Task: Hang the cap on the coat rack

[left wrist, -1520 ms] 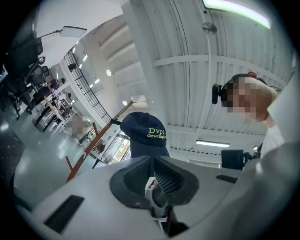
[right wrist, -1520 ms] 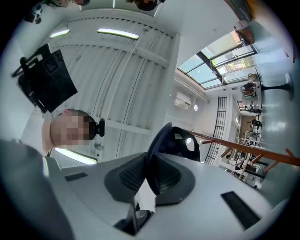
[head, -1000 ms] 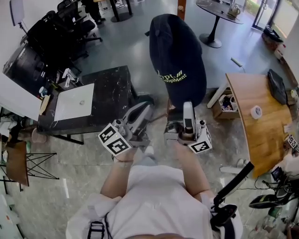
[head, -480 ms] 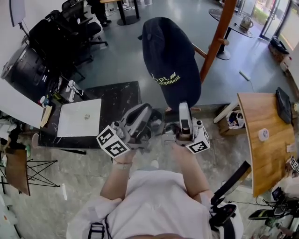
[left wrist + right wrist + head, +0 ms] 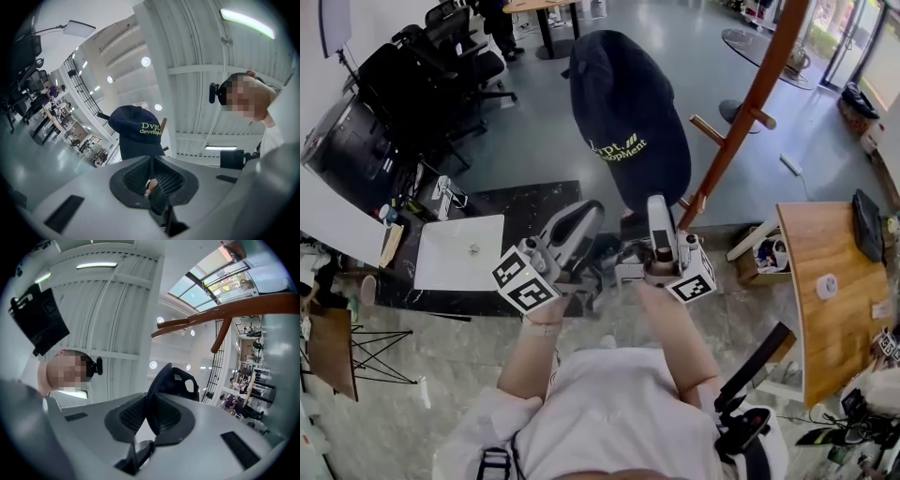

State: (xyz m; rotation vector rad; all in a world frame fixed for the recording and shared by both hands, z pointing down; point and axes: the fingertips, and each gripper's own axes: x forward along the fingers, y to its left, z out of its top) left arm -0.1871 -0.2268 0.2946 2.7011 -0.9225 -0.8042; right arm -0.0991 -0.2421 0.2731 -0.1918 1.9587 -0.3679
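A dark navy cap (image 5: 623, 112) with yellow-green lettering is held up high, its brim pointing down into my right gripper (image 5: 654, 204), which is shut on that brim. In the right gripper view the brim edge (image 5: 154, 385) stands pinched between the jaws, with the cap's back (image 5: 185, 380) beyond. The brown wooden coat rack (image 5: 755, 94) rises just right of the cap, a peg (image 5: 706, 128) sticking out toward it; its arms (image 5: 206, 319) spread overhead in the right gripper view. My left gripper (image 5: 587, 216) is beside the right one, shut and apart from the cap (image 5: 138, 129).
A black marble table (image 5: 539, 206) with a white sheet (image 5: 459, 251) stands below left. Black office chairs (image 5: 412, 75) fill the far left. A wooden desk (image 5: 825, 253) lies at right, with a cardboard box (image 5: 759, 258) by it. A round table (image 5: 750, 39) is behind the rack.
The coat rack has come into view and now stands close on the cap's right. The cap and both grippers have shifted slightly left and up in the head view; the grip is unchanged.
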